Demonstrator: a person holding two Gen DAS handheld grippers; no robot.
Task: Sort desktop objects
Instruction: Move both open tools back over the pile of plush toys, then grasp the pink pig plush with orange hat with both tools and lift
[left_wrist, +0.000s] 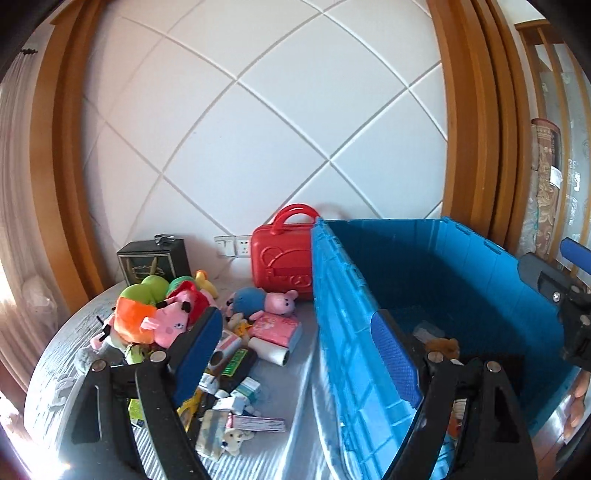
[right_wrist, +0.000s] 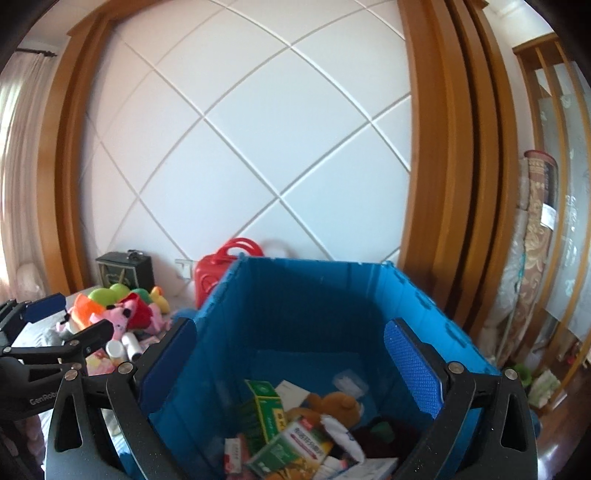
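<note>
Blue crate (right_wrist: 295, 317) sits at the counter's right edge as the drop bin, part-filled: green boxes (right_wrist: 266, 406), brown teddy (right_wrist: 338, 404). Unsorted pile (left_wrist: 207, 332), plush plus small packs, lies left of it on the counter (left_wrist: 280, 458). Right gripper (right_wrist: 291, 362) is released and empty over the crate. Left gripper (left_wrist: 299, 354) straddles the crate's left wall, jaws wide, nothing held. Crate floor mostly hidden from the left wrist view; box labels too blurred to read.

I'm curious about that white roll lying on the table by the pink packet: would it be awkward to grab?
The white roll lies on its side, so a nudge would probably send it rolling. It looks like wound paper, likely light and a bit squashable. Its round shape might slip between flat claw pads.
</note>
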